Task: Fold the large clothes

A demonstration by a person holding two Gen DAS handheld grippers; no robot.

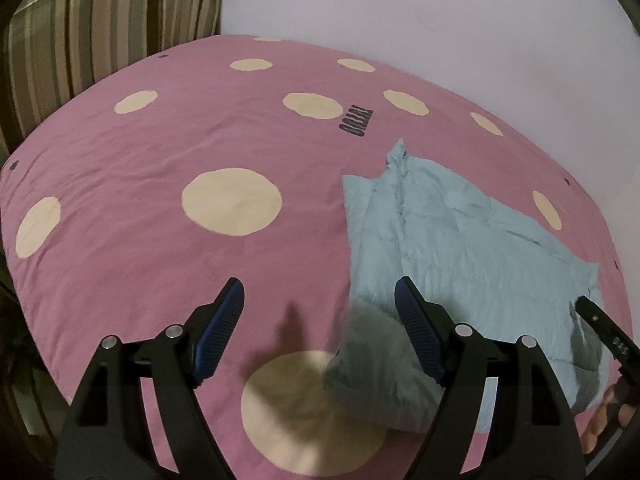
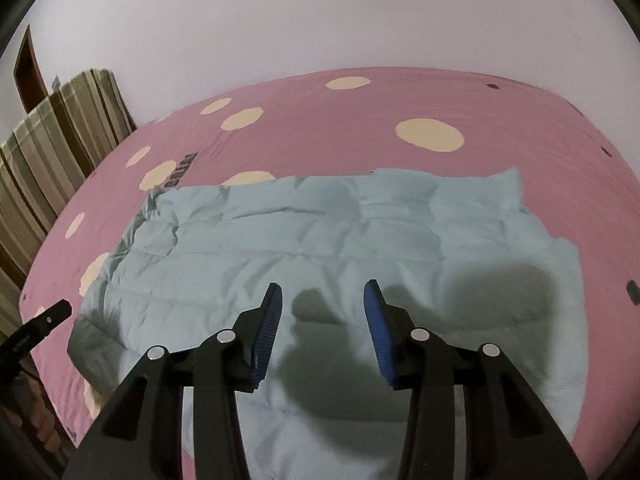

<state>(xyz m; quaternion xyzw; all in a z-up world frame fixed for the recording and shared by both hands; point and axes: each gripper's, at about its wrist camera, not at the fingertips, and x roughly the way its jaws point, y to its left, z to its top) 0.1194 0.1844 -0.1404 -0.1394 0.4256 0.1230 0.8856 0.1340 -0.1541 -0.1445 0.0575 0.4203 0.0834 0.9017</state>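
We count 1 pale blue quilted jacket (image 2: 320,240) on 1 pink dotted bedspread (image 1: 160,160); 2 grippers, left gripper (image 1: 320,312) and right gripper (image 2: 323,304), both released, grasping nothing.

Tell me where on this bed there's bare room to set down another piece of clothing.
The pink bedspread is bare between the light blue jacket and the striped cushion, and in a strip between the jacket and the wall. The side where the jacket lies is taken.

Pink dotted bed (image 1: 160,160), plain white wall (image 1: 400,8)
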